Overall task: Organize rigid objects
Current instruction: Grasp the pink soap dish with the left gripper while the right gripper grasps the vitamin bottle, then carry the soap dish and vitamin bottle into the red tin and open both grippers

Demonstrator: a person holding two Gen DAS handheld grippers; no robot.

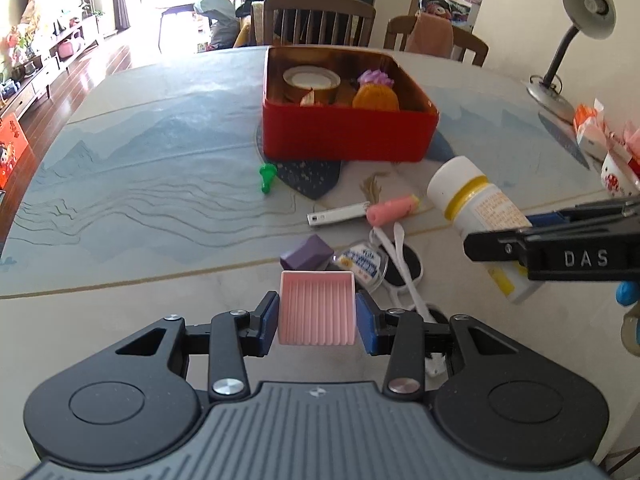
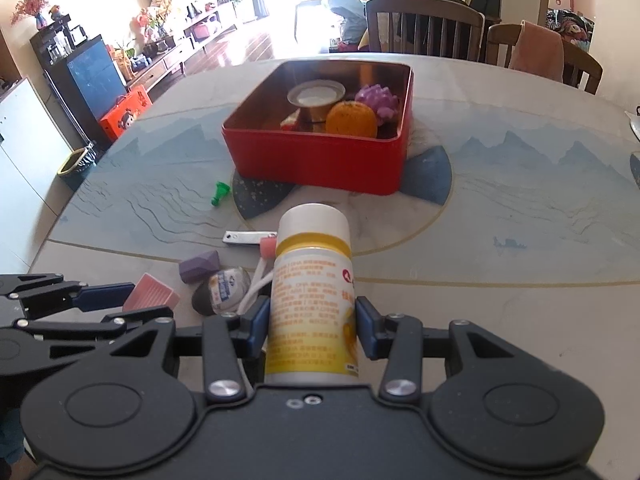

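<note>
On the table (image 1: 160, 152), whose top bears a blue mountain print, a red tin box (image 1: 348, 132) stands open near the far side; it holds a round tin, an orange ball (image 2: 352, 119) and a purple spiky toy (image 2: 378, 100). Left gripper (image 1: 317, 320): jaws clamped on a pink ribbed tray (image 1: 317, 310), one blue pad against each side wall, the tray lifted clear of the surface with its open face toward the camera. Right gripper (image 2: 312, 324): jaws clamped on a white bottle (image 2: 310, 300) with a yellow label, its white cap pointing toward the red box; in the left wrist view the same bottle (image 1: 476, 204) projects at a tilt from the black fingers at the right edge. Loose items lying between grippers and box: a green peg (image 1: 267, 176), a silver nail clipper (image 1: 338, 214), a pink cylinder (image 1: 390, 209), a purple block (image 1: 307, 252), a small clear round case (image 1: 362, 266) with a printed label, and white cords over black oval pieces. Wooden chairs (image 1: 320, 20) stand behind the table, and a grey desk lamp (image 1: 576, 40) at its right edge.
</note>
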